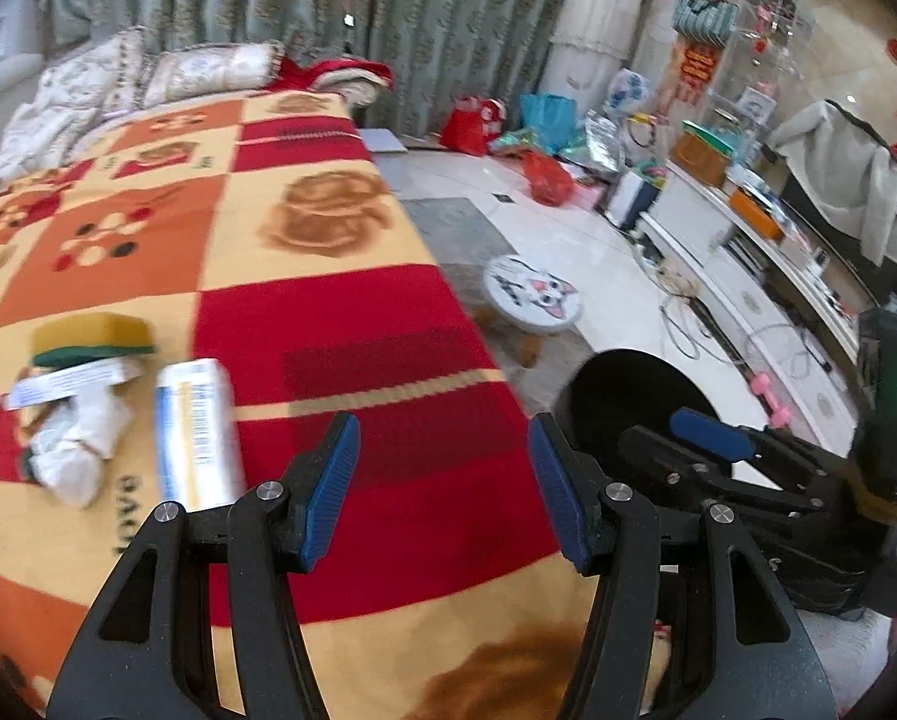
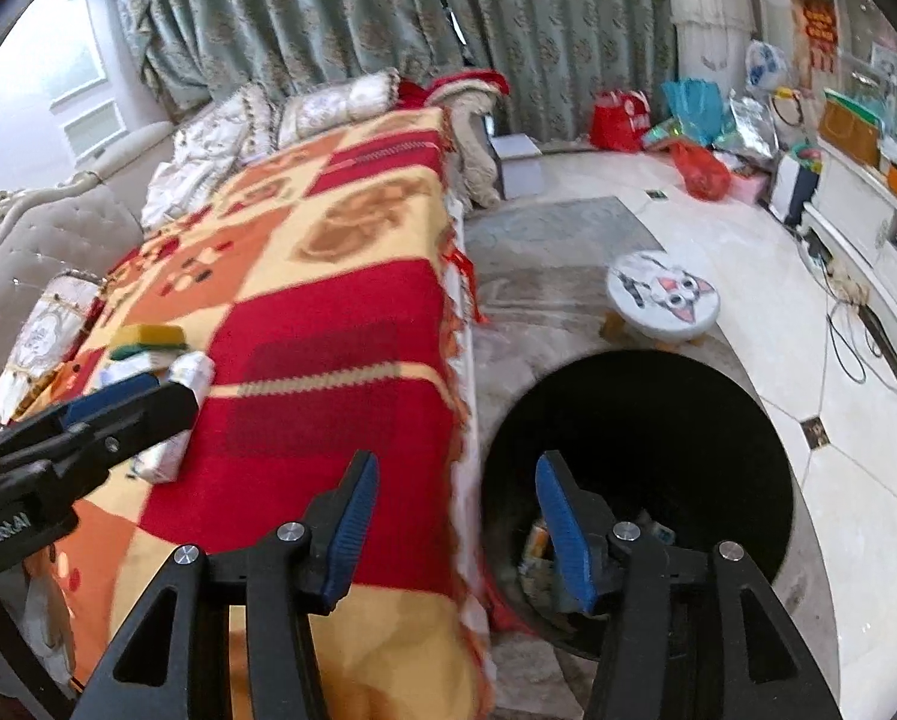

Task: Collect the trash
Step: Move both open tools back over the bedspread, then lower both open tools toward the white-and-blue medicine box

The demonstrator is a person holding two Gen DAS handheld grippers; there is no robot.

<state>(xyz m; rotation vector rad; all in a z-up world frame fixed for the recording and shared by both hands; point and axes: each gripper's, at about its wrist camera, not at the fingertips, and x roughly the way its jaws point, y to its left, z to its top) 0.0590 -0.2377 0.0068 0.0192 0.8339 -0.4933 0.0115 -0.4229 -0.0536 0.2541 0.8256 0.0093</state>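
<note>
On the patterned blanket (image 1: 352, 324) lie a white and blue packet (image 1: 193, 435), crumpled white paper (image 1: 79, 444), a small printed carton (image 1: 70, 381) and a yellow and green sponge (image 1: 94, 336). My left gripper (image 1: 442, 438) hangs open above the red squares, right of the packet, with nothing between its pads. My right gripper (image 2: 457, 474) is open and empty over the bed's edge. Its right pad is above the black bin (image 2: 640, 408) on the floor. Several pieces of trash (image 2: 538, 546) lie in the bin's bottom. In the right wrist view the left gripper's finger (image 2: 112, 393) covers part of the packet (image 2: 178, 414).
A low stool with a cat face (image 2: 664, 297) stands just beyond the bin. Cushions (image 2: 304, 114) sit at the bed's far end. Bags (image 2: 694, 168) crowd the floor by the curtain. A white cabinet (image 1: 748, 264) with loose cables (image 1: 688, 324) runs along the right.
</note>
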